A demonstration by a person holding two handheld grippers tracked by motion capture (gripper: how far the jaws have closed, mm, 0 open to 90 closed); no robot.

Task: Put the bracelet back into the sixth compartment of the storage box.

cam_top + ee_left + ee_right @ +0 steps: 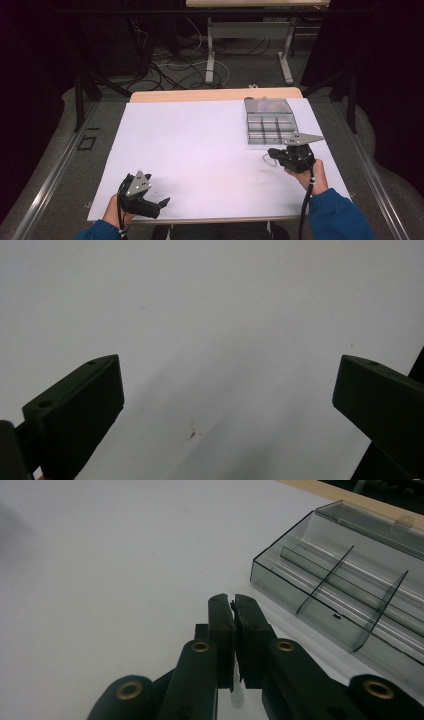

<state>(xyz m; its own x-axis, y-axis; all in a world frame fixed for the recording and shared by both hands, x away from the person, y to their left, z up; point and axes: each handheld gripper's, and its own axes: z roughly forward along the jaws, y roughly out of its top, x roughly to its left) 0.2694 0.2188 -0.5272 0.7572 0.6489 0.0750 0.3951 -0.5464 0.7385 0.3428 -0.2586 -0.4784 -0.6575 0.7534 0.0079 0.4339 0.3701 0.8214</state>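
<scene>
From above, a person sits at a table (200,150) covered with a white sheet. The right gripper (274,154) sits low over the sheet toward the right edge, its jaws pointing left, just in front of a clear compartment box (270,122) that stands open at the far right of the table. A small pale thing lies right at its tip; from up here it is too small to make out. The left gripper (159,206) rests near the front left corner, well apart from the box, with its jaws spread.

In the left gripper view, the left gripper (227,405) looks down along its two black jaws, which stand wide apart with nothing but bare white sheet (210,315) between them. A faint dark smudge marks the sheet between the jaws.

In the right gripper view, the right gripper (232,602) has its jaws pressed together, and a thin clear bit (236,696), like a small plastic tube or strip, is pinched between them, its lower end poking out underneath. The compartment box (350,590) lies just beside the jaws to the right, its smoky walls and dividers plain to see, lid tilted back at the far side. The nearest compartments look empty.
</scene>
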